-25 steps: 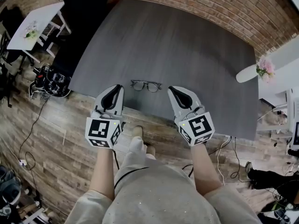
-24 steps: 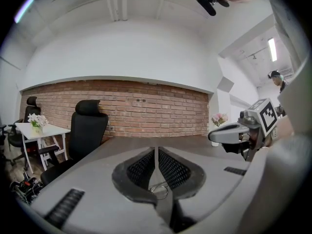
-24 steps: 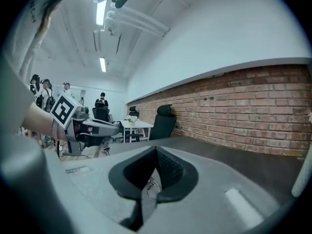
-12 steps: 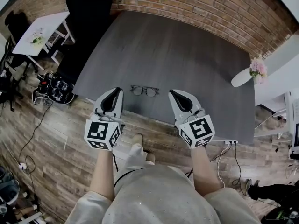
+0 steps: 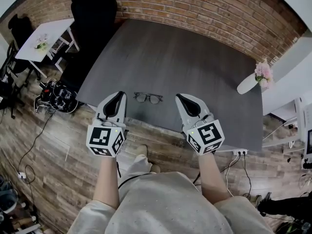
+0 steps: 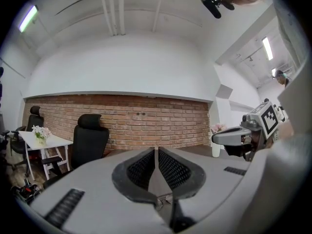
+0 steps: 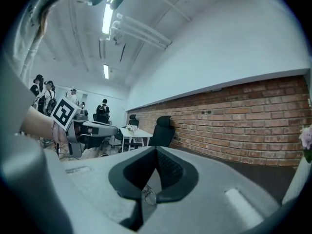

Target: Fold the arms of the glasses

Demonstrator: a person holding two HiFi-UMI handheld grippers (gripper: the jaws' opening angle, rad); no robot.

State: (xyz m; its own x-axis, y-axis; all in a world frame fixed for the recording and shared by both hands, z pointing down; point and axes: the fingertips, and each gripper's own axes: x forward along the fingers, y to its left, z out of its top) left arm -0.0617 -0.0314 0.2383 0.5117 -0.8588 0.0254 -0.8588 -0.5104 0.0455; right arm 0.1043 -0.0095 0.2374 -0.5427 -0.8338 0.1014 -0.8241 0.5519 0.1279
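Observation:
The dark-rimmed glasses point(image 5: 148, 98) lie flat on the dark grey table point(image 5: 195, 67), close to its near edge. Whether their arms are folded is too small to tell. My left gripper point(image 5: 120, 93) hovers just left of them and my right gripper point(image 5: 179, 96) just right of them, neither touching. Both point level across the table. In the left gripper view my left gripper point(image 6: 156, 149) has its jaws pressed together with nothing between them. The right gripper view shows my right gripper point(image 7: 156, 150) the same, shut and empty. Neither gripper view shows the glasses.
A brick wall point(image 5: 204, 6) runs behind the table. A black office chair point(image 5: 92, 4) and a white side table point(image 5: 41, 40) stand at the left. A white vase with pink flowers point(image 5: 253, 79) is at the right. Cables and a bag point(image 5: 56, 96) lie on the wood floor.
Both grippers have risen a little, staying shut on either side of the glasses. The glasses lie where they were on the table.

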